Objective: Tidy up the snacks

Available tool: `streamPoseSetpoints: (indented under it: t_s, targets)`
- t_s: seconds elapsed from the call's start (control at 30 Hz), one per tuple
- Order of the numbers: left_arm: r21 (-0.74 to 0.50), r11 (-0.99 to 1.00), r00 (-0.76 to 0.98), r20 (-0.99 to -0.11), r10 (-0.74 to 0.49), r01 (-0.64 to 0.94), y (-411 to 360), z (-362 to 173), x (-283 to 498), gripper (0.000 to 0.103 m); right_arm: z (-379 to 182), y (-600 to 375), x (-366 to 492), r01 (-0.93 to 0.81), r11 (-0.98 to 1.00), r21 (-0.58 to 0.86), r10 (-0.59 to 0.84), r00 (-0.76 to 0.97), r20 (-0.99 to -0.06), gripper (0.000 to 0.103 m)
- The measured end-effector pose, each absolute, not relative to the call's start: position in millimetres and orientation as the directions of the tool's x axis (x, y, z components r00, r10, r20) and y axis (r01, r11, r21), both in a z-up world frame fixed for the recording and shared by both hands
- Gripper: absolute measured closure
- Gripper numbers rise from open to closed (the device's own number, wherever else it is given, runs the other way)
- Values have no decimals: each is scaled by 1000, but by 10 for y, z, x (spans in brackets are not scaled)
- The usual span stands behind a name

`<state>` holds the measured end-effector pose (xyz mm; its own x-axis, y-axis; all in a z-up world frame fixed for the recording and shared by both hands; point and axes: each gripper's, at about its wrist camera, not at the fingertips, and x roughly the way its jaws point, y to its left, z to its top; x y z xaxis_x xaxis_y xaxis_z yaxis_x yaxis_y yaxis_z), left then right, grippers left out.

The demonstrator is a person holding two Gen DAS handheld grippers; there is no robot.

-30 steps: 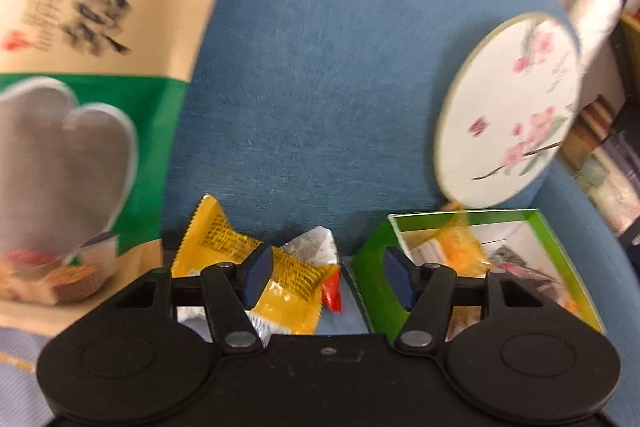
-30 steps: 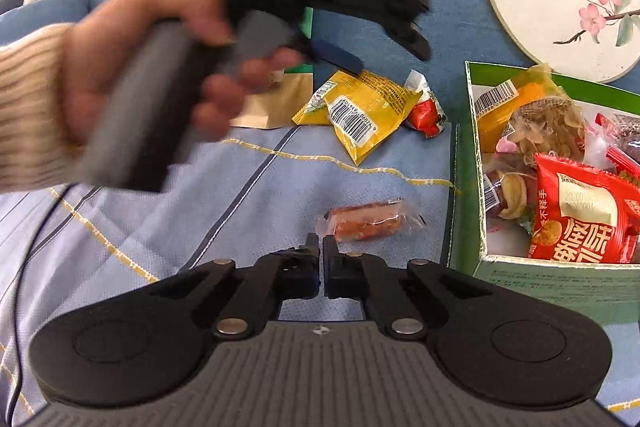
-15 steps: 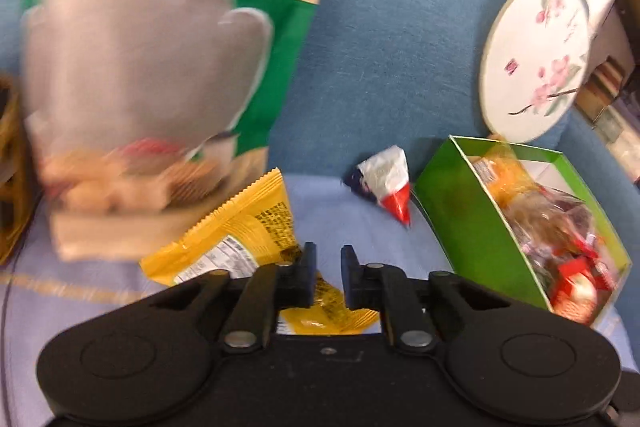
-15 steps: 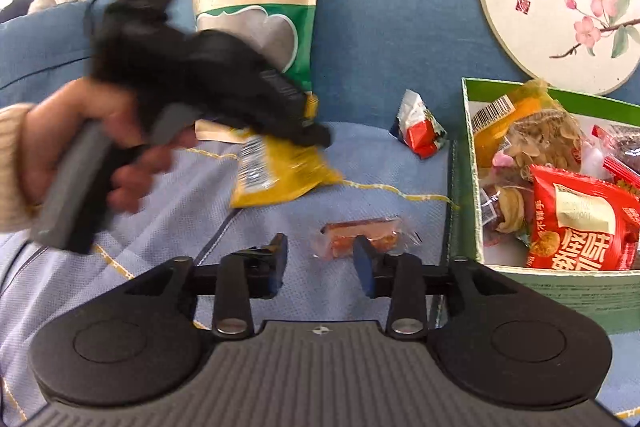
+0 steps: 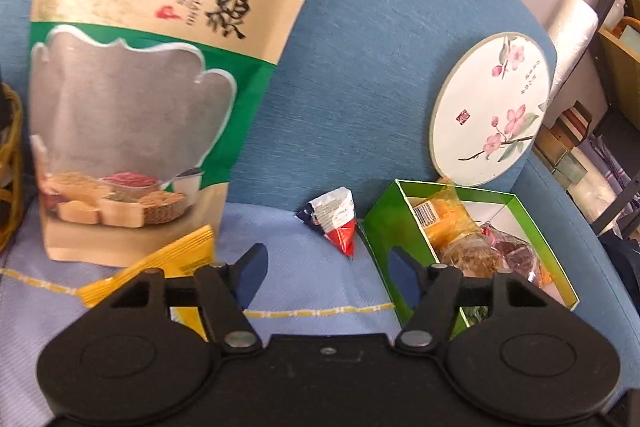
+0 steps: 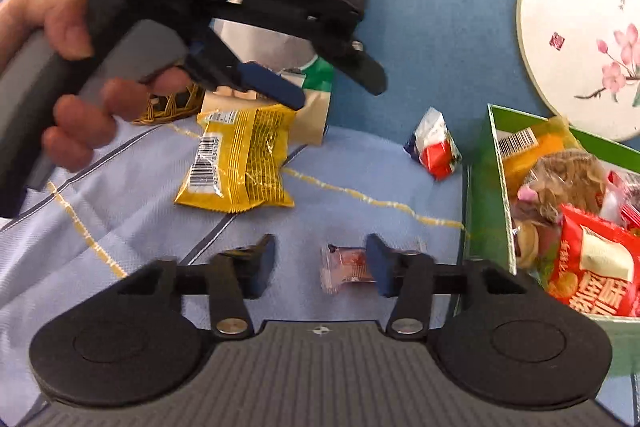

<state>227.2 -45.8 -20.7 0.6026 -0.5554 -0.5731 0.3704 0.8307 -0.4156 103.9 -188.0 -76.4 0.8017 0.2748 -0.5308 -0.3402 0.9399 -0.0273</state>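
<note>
My left gripper [image 5: 326, 269] is opening, empty; my right gripper [image 6: 320, 265] gapes, so centre the pink candy [image 6: 347, 267] between before squeezing.

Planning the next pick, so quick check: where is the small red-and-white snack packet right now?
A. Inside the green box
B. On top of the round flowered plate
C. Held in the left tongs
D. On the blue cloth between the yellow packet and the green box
D: the red-and-white packet lies loose on the blue cloth, with the yellow packet to one side and the green box to the other, untouched by either tongs.
</note>
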Motion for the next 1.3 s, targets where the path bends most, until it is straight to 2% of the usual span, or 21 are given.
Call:
streamPoseSetpoints:
  t_s: [0.1, 0.37, 0.53, 0.57, 0.6, 0.63, 0.67, 0.7, 0.8, 0.9, 1.07, 1.13, 1.17, 1.2, 1.23, 1.27, 1.3]
  targets:
    - [-413, 831, 592, -584, -556, 373, -619, -253, 2419, 0, -763, -1864, 1009, -344, 939, -12, 280, 786, -552, 29]
    - [-559, 795, 551, -597, -583, 236, -929, -578, 2941, 0, -808, -1795, 907, -354, 935, -33, 277, 783, -557, 27]
    - [-550, 806, 549, -615, -567, 218, -1051, -711, 3098, 0, -808, -1802, 914, -354, 935, -24, 282, 783, -554, 24]
    - [-534, 816, 539, -631, -558, 221, -1067, -736, 3120, 28, -810, -1802, 913, -352, 936, -22, 282, 784, -553, 24]
    - [-523, 821, 521, -647, -557, 228, -1070, -763, 3142, 43, -811, -1804, 913, -350, 936, -20, 282, 785, -552, 24]
    - [-526, 816, 524, -638, -564, 238, -1042, -761, 3129, 49, -811, -1803, 908, -351, 936, -21, 282, 784, -553, 23]
    - [-527, 813, 519, -636, -571, 249, -1008, -745, 3111, 60, -807, -1801, 906, -349, 937, -23, 279, 785, -552, 23]
    - [-526, 808, 510, -635, -581, 265, -973, -720, 3081, 65, -805, -1802, 903, -346, 938, -23, 276, 786, -553, 23]
    - [-488, 815, 488, -654, -578, 312, -828, -638, 2921, 67, -807, -1835, 910, -339, 941, -15, 273, 782, -560, 23]
    - [-471, 816, 470, -667, -577, 334, -572, -587, 2674, 66, -800, -1879, 893, -332, 943, 6, 277, 777, -565, 23]
    - [-422, 826, 465, -686, -560, 374, -295, -515, 2327, 62, -789, -1892, 896, -308, 951, -16, 258, 823, -506, 23]
    - [-433, 824, 464, -683, -564, 365, -232, -500, 2268, 62, -841, -1821, 964, -308, 950, -54, 246, 841, -481, 14]
    - [-434, 826, 470, -681, -562, 359, -238, -496, 2256, 55, -872, -1792, 982, -311, 947, -85, 237, 849, -472, 12]
    - [-432, 828, 477, -679, -559, 356, -238, -487, 2243, 34, -904, -1763, 995, -316, 942, -117, 225, 849, -478, 12]
    - [-429, 830, 485, -675, -556, 356, -239, -473, 2225, 23, -934, -1735, 1000, -322, 936, -143, 215, 844, -491, 11]
    - [-425, 833, 497, -669, -553, 354, -258, -463, 2218, 8, -938, -1714, 985, -326, 932, -155, 213, 842, -495, 10]
    - [-420, 836, 506, -666, -548, 352, -285, -459, 2214, 2, -926, -1720, 978, -333, 930, -156, 216, 839, -499, 10]
